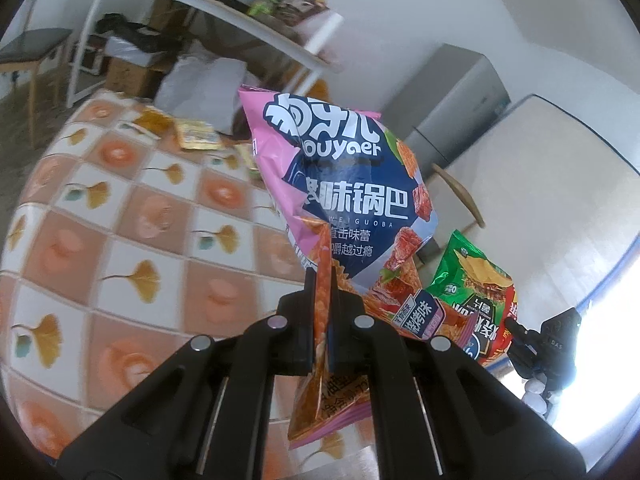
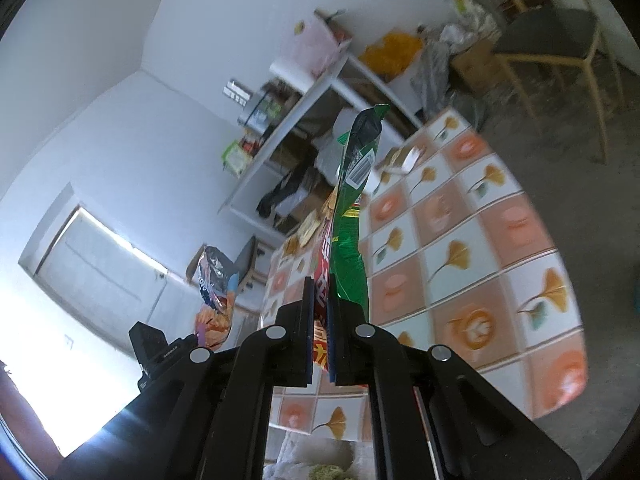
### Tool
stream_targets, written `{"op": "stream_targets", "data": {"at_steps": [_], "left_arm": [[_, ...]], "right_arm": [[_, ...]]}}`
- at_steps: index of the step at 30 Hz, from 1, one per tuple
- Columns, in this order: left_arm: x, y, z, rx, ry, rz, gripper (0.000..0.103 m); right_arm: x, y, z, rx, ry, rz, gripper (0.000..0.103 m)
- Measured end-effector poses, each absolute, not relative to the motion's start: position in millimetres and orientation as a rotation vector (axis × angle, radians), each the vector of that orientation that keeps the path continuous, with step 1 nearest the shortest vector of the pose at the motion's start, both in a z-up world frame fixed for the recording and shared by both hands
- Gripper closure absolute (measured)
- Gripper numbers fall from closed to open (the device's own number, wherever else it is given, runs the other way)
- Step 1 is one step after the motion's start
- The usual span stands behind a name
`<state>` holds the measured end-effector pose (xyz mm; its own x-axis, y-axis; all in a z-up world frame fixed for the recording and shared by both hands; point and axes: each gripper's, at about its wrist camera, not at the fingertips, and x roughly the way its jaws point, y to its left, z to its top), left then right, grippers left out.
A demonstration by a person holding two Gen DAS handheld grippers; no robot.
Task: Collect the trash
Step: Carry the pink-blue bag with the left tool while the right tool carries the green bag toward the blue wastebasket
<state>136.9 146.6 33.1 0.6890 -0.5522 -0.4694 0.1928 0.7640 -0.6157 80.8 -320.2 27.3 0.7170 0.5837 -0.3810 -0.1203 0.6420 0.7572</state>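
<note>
The left gripper (image 1: 323,300) is clamped tight on the lower edge of a pink and blue snack bag (image 1: 340,200), which stands up from the jaws, lifted clear of the table (image 1: 120,240). The table wears a checked cloth of orange squares and white squares with yellow ginkgo leaves. Near its far edge lie a few flat yellow wrappers (image 1: 196,134), blurred. The right gripper (image 2: 320,304) is closed on a green and red chip bag (image 2: 352,216), seen edge-on with a barcode near its top, held up in the air above the table's left edge in the right wrist view. From the left camera the same green bag (image 1: 472,284) shows at lower right, beside the pink one, with the right gripper (image 1: 516,330) beneath it. Beyond the table stand a white shelf unit (image 1: 208,4) crowded with goods, a chair (image 2: 560,40) and a grey fridge (image 1: 452,104).
</note>
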Motion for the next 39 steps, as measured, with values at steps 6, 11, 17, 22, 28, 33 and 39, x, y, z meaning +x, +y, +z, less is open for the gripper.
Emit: {"op": "stream_targets", "data": {"at_steps": [6, 11, 17, 22, 28, 33, 39], "left_arm": [[159, 84, 48, -0.527, 0.721, -0.582, 0.100], [180, 12, 52, -0.503, 0.784, -0.750, 0.100], [193, -90, 47, -0.404, 0.872, -0.914, 0.100], [196, -160, 36, -0.333, 0.941, -0.990, 0.100], [200, -219, 16, -0.279, 1.009, -1.022, 0.100], [203, -239, 4, -0.245, 1.047, -1.016, 0.100], [215, -247, 1, -0.224, 1.055, -0.991, 0.100]], "right_arm": [[38, -373, 42, 0.794, 0.564, 0.311, 0.098], [-18, -427, 63, 0.775, 0.478, 0.115, 0.098], [-85, -484, 70, 0.764, 0.401, -0.132, 0.098], [-114, -525, 50, 0.799, 0.404, -0.274, 0.098], [-107, -564, -6, 0.855, 0.480, -0.408, 0.098], [-67, -599, -58, 0.819, 0.599, -0.487, 0.099], [-3, -637, -109, 0.740, 0.722, -0.527, 0.099]]}}
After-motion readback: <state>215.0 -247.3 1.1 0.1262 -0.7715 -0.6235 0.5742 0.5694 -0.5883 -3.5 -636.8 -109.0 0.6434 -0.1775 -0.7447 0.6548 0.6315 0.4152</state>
